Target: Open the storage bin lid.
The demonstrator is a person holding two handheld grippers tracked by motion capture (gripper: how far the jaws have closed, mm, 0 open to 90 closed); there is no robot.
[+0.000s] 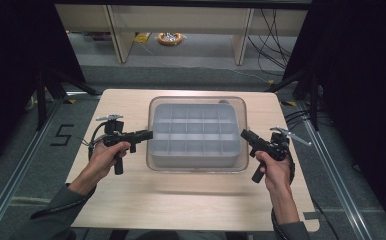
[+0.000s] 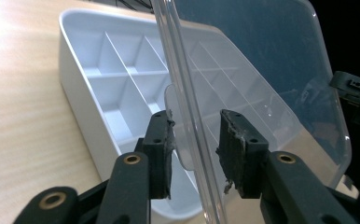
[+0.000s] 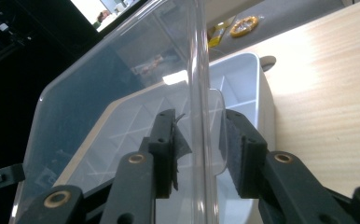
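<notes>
Clear lid (image 1: 197, 107) held level above the divider box (image 1: 196, 160) at mid-desk (image 1: 181, 200)

The lid is gripped at its two short ends and is carried over the open box, which rests on the desk directly beneath it. The left hand-held gripper (image 1: 148, 135) is clenched across the lid's left rim, and the right hand-held gripper (image 1: 243, 134) is clenched across the right rim, each beside a small tab. For the lid to be seated cleanly, both ends should be kept at one height, the rim should be lined up with the box walls on all four sides, and it should be lowered evenly before either grip is loosened. One lid, one box and two hand-held grippers are counted; the compartments that can be seen are empty.
</notes>
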